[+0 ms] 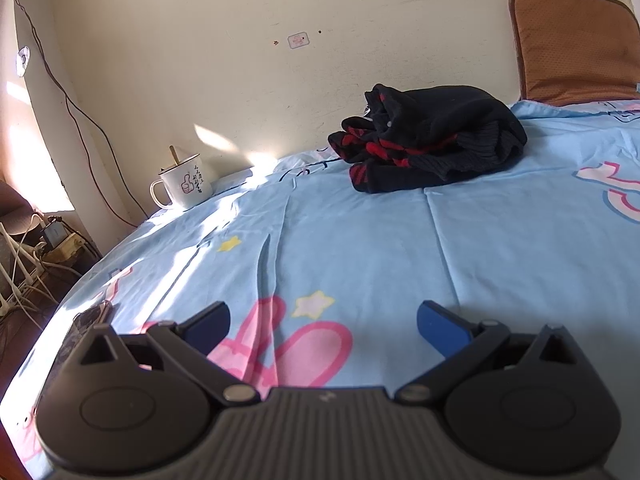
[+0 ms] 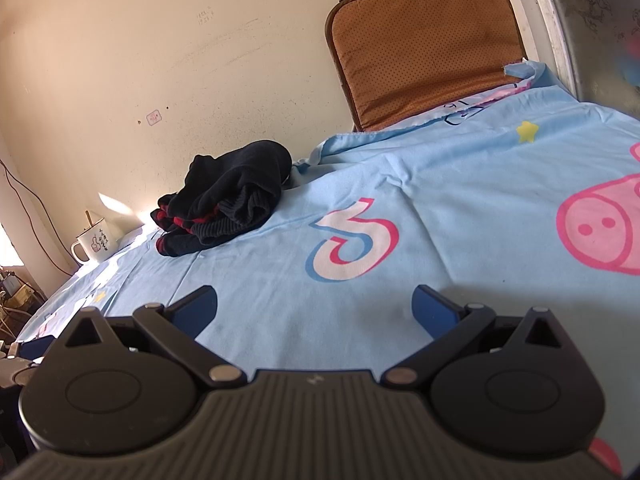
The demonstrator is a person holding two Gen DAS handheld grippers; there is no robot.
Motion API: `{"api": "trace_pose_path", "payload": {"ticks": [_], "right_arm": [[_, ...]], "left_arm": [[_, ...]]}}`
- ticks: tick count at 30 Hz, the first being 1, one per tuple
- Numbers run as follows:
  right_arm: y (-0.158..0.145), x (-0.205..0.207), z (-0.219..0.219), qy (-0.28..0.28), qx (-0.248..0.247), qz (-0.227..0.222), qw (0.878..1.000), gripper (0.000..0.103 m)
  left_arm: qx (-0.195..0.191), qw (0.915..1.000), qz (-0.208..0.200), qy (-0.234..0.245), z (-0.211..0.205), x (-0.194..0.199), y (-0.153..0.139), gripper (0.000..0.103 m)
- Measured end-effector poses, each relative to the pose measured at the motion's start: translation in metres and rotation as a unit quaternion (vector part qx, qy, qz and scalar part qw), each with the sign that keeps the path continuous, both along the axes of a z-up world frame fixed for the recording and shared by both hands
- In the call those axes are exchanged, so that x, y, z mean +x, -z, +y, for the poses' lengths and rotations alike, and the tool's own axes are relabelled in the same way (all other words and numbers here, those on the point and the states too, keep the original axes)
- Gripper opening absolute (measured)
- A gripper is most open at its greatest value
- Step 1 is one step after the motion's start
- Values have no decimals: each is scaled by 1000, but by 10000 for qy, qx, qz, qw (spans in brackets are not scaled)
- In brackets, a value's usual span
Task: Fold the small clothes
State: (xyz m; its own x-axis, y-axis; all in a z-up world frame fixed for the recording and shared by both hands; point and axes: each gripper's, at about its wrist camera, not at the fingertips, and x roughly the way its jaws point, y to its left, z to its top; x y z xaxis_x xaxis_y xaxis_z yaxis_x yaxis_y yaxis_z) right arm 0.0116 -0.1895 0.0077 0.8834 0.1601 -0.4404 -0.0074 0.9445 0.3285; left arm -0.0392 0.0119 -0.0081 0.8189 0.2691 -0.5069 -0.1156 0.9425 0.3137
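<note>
A crumpled black garment with red stripes [image 1: 428, 144] lies in a heap on the light blue cartoon-print sheet [image 1: 500, 248], close to the wall. The right wrist view shows the same garment [image 2: 228, 200] at the far left of the sheet [image 2: 440, 200]. My left gripper [image 1: 324, 324] hovers low over the near part of the sheet, open, with nothing between its blue-tipped fingers [image 1: 438, 326]. My right gripper [image 2: 314, 308] is open too, well short of the garment and empty.
A white enamel mug [image 1: 184, 186] with a stick in it stands at the sheet's far left edge by the wall. A brown cushion [image 2: 420, 48] leans upright against the wall at the head. Cables and a power strip [image 1: 52, 240] lie on the floor at left.
</note>
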Motion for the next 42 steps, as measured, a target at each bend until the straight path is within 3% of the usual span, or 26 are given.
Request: {"api": "trace_pose_path", "payload": {"ticks": [13, 22, 32, 35, 42], "right_arm": [[-1, -1, 1, 5, 3, -4, 10000, 103], [-3, -2, 4, 32, -17, 6, 10000, 103], [-24, 23, 19, -194, -863, -272, 9957, 103], [-17, 40, 23, -240, -1187, -93, 9926, 103], [-4, 60, 29, -227, -1248, 344, 9913, 103]], "left_arm": [[-21, 10000, 40, -54, 1, 2, -1, 103], [-316, 9992, 196, 154, 3, 8, -5, 103], [-1006, 9917, 154, 782, -5, 47, -25, 103], [-1145, 9898, 173, 825, -7, 62, -23, 103], [-1302, 9862, 577, 847, -8, 89, -5, 103]]}}
